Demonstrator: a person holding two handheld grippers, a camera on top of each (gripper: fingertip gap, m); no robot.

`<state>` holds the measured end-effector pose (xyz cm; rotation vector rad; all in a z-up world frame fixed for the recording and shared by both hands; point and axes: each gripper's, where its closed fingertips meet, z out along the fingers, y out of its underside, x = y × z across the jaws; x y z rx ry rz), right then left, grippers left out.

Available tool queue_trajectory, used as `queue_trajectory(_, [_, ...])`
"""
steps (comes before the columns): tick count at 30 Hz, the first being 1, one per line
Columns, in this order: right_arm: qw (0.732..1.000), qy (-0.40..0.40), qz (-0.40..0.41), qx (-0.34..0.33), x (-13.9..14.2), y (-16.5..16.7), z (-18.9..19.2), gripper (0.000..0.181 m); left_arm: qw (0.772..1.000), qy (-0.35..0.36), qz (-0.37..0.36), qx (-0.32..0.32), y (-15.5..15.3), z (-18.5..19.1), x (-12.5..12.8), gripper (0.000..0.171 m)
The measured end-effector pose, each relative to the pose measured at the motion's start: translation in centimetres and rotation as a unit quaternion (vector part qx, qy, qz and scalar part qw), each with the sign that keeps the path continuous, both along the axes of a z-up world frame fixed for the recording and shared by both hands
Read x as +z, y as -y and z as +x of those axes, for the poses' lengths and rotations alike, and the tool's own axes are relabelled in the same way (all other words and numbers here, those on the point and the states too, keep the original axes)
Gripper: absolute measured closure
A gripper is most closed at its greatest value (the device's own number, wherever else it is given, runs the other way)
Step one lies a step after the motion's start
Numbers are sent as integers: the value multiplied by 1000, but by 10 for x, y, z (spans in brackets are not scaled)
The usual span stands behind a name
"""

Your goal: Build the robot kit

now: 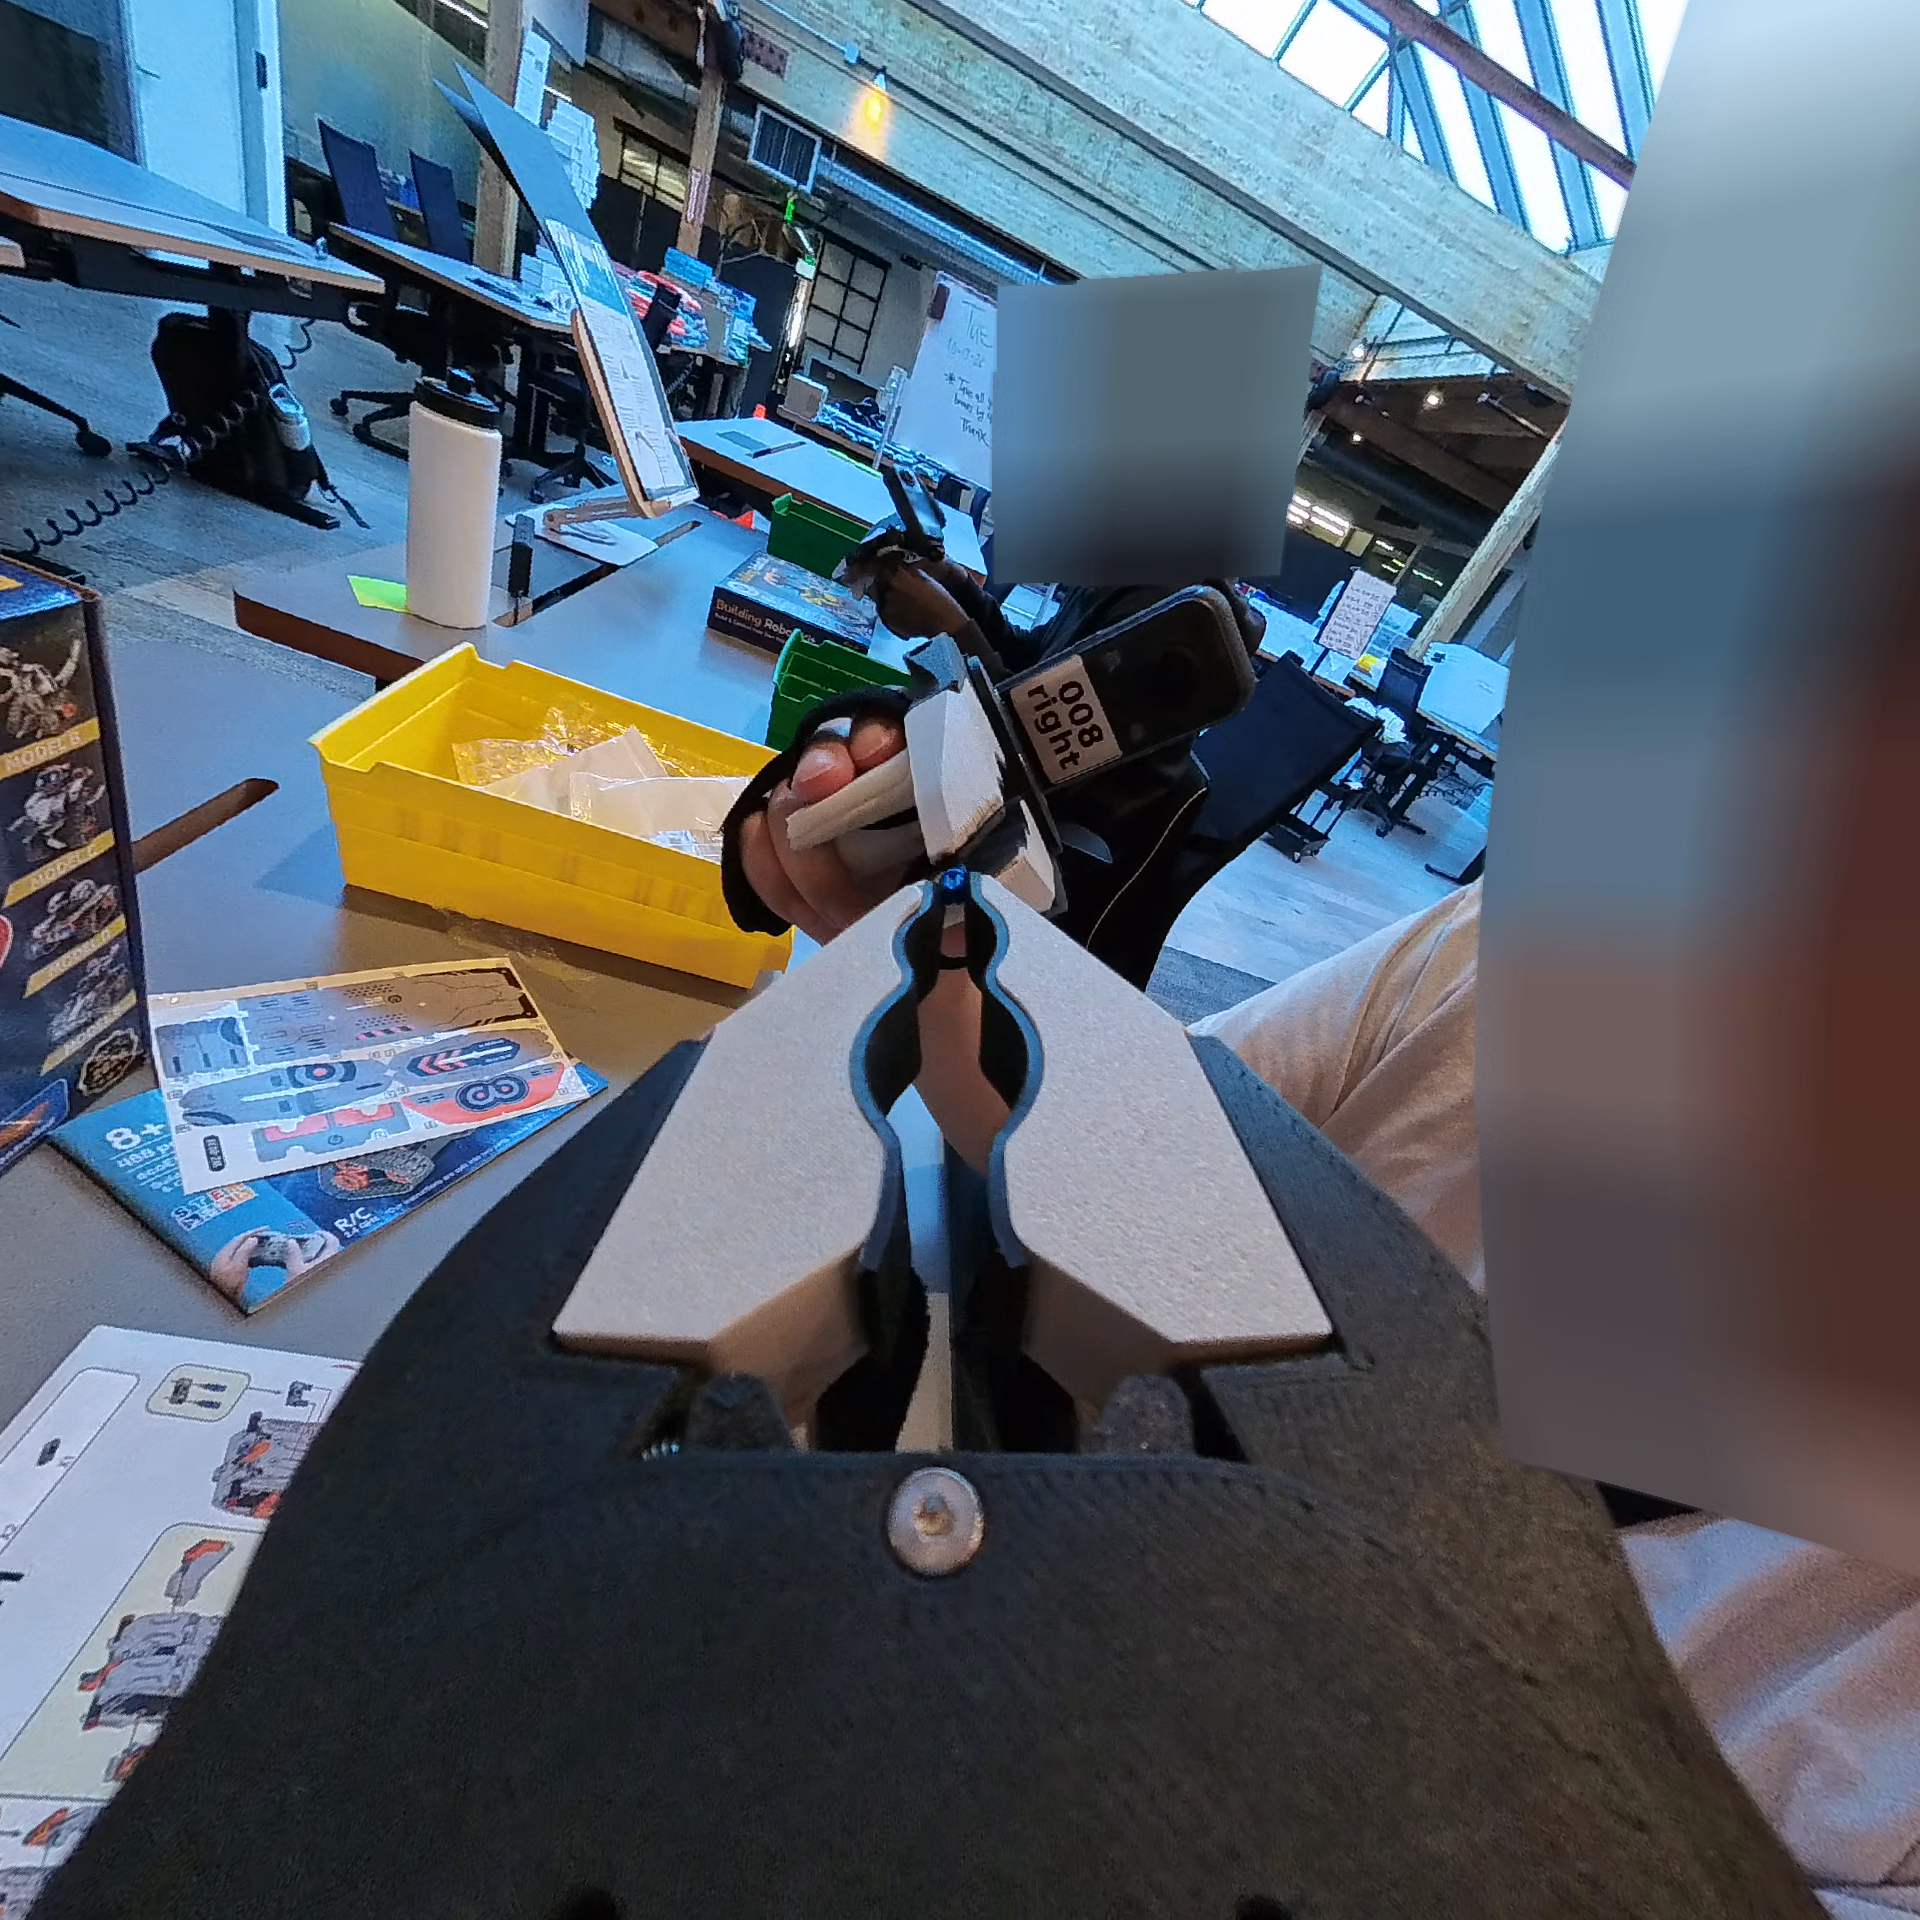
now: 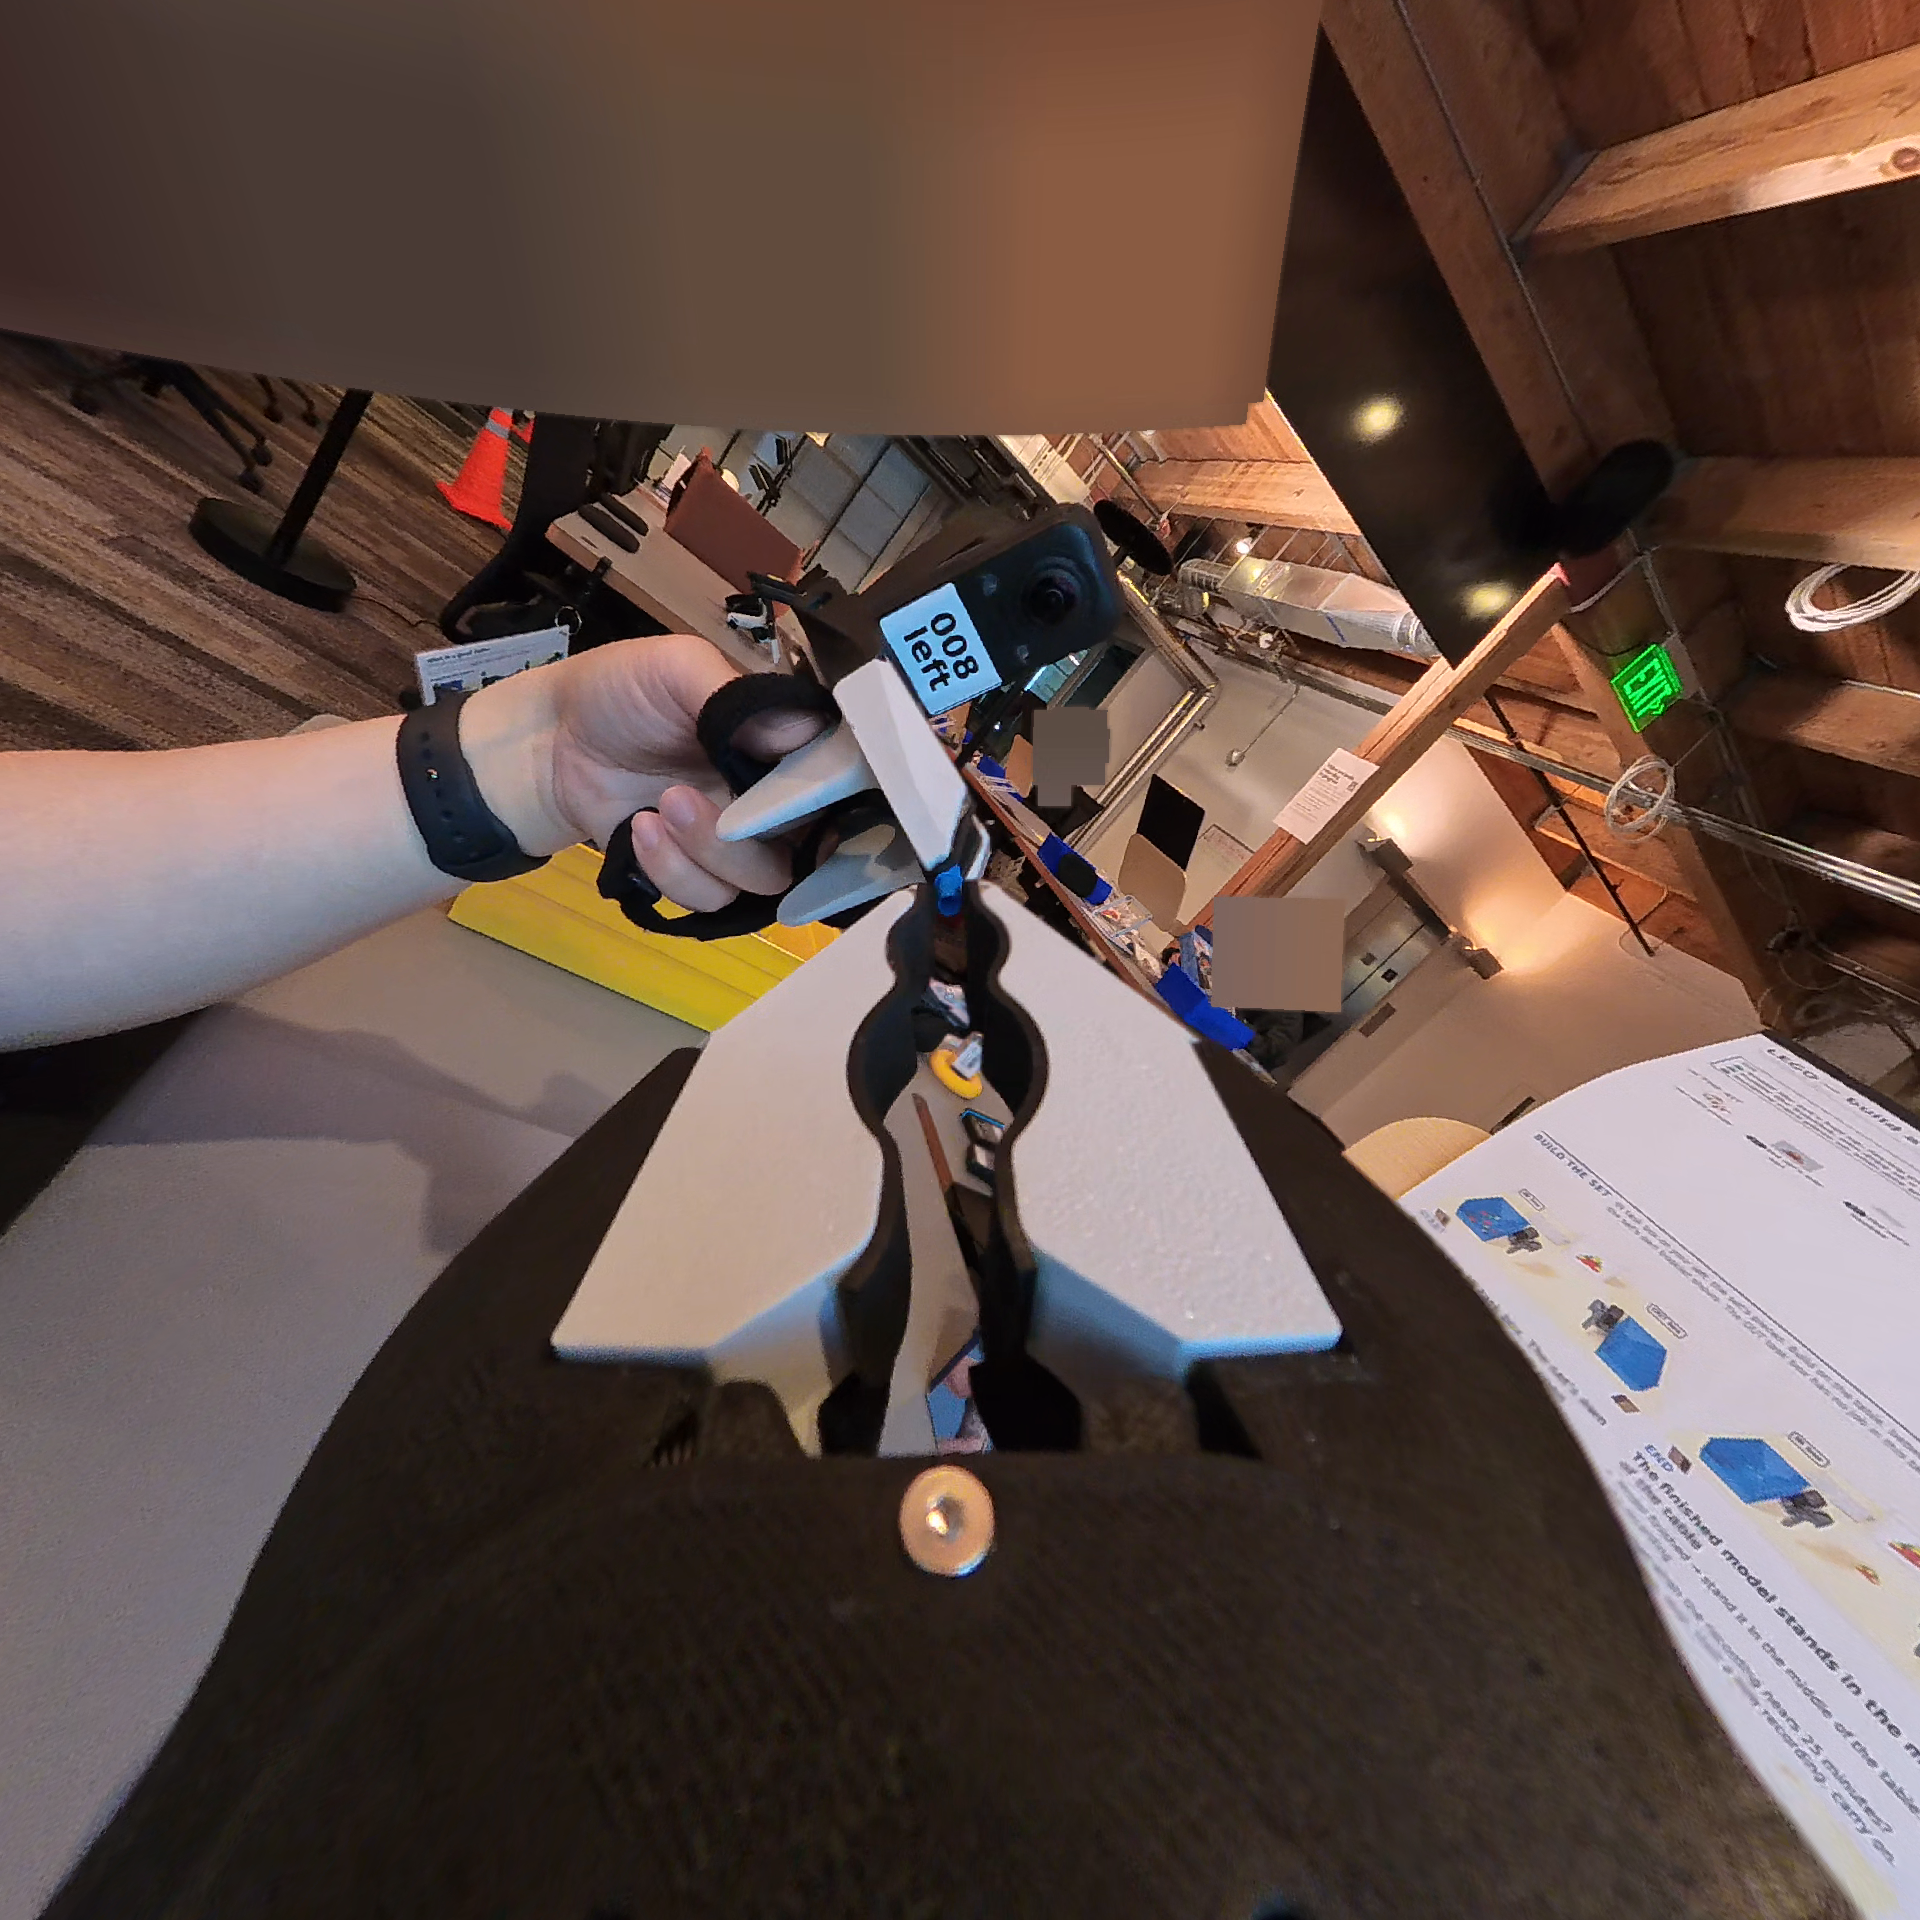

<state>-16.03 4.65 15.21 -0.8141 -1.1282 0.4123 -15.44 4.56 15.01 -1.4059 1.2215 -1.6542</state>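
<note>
Both grippers are raised above the table and meet tip to tip. My left gripper (image 1: 951,896) has its jaws closed, with a small blue piece (image 1: 951,881) pinched at the very tip. The right gripper (image 1: 997,821), held in a hand, faces it and touches the same spot. In the right wrist view my right gripper (image 2: 943,902) is closed too, with the small blue piece (image 2: 945,889) at its tip. The left gripper (image 2: 914,790), held in a hand with a black wristband, meets it there. I cannot tell whether this is one piece or two joined ones.
A yellow bin (image 1: 499,831) with clear plastic bags sits on the grey table. A sticker sheet (image 1: 353,1060), a blue booklet (image 1: 260,1226), a printed instruction sheet (image 1: 125,1507) and a dark box (image 1: 52,831) lie at left. A white bottle (image 1: 452,509) stands behind. Another instruction sheet (image 2: 1714,1403) lies at right. My two grippers' fingertips are within a few centimetres of each other.
</note>
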Motion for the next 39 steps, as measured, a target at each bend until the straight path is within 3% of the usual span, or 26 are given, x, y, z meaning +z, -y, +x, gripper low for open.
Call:
queue_trajectory(25, [1000, 15, -27, -6, -4, -5, -1, 178, 1000, -12, 17, 12, -3, 2, -4, 170])
queue_trajectory(26, [1000, 13, -24, -12, -3, -6, 1, 178, 999, -11, 29, 23, -5, 2, -3, 168])
queue_trajectory(28, [1000, 8, -19, -20, 1, -6, 7, 178, 995, -15, 69, 73, -16, -2, -1, 136])
queue_trajectory(29, [999, 7, -22, -28, 3, -8, 12, 178, 990, -21, 95, 100, -22, -7, -1, 133])
queue_trajectory(32, [998, -12, -20, -55, 12, -12, 36, 179, 972, -77, 156, 157, -32, -22, -16, 141])
queue_trajectory(34, [997, -28, -20, -68, 20, -12, 52, 178, 957, -161, 158, 180, -38, -29, -41, 139])
queue_trajectory(39, [994, -32, -7, -100, 30, -8, 73, 179, 910, -352, 167, 141, -30, -21, -110, 152])
